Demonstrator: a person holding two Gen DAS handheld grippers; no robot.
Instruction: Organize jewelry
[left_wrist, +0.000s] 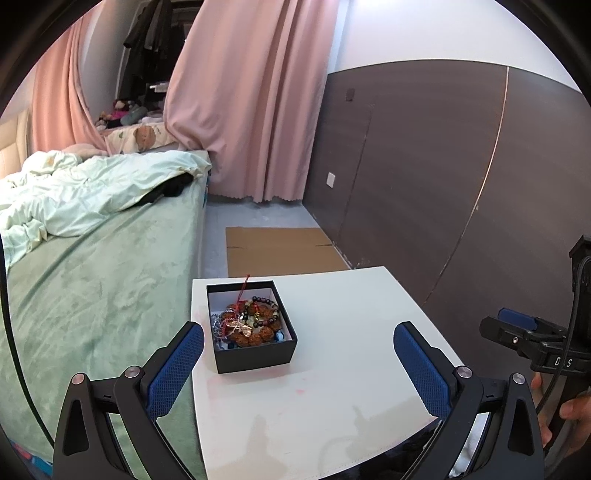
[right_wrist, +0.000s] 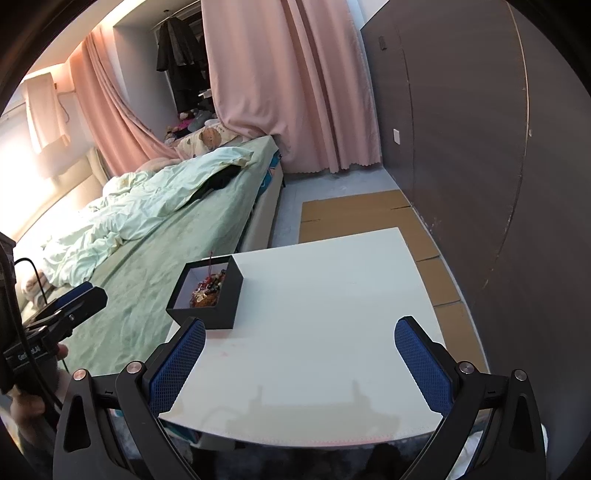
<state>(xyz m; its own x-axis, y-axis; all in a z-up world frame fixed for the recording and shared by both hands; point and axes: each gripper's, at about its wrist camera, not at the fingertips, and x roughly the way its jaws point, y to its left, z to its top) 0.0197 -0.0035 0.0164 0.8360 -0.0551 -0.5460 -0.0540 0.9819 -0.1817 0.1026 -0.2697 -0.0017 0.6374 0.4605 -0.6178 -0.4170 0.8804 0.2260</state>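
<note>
Both grippers, left gripper and right gripper, are held wide open and empty; jewelry is seen heaped in the black box on the white table, apparently unsorted.

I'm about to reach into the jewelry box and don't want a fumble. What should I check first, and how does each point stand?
1. Left hand-held gripper open, holding nothing: ok.
2. Right hand-held gripper open, holding nothing: ok.
3. Black box lid off, jewelry reachable: ok.
4. Box fully on the white table, near its left edge: ok.
5. Pieces untangled enough to lift one alone: cannot tell.
</note>
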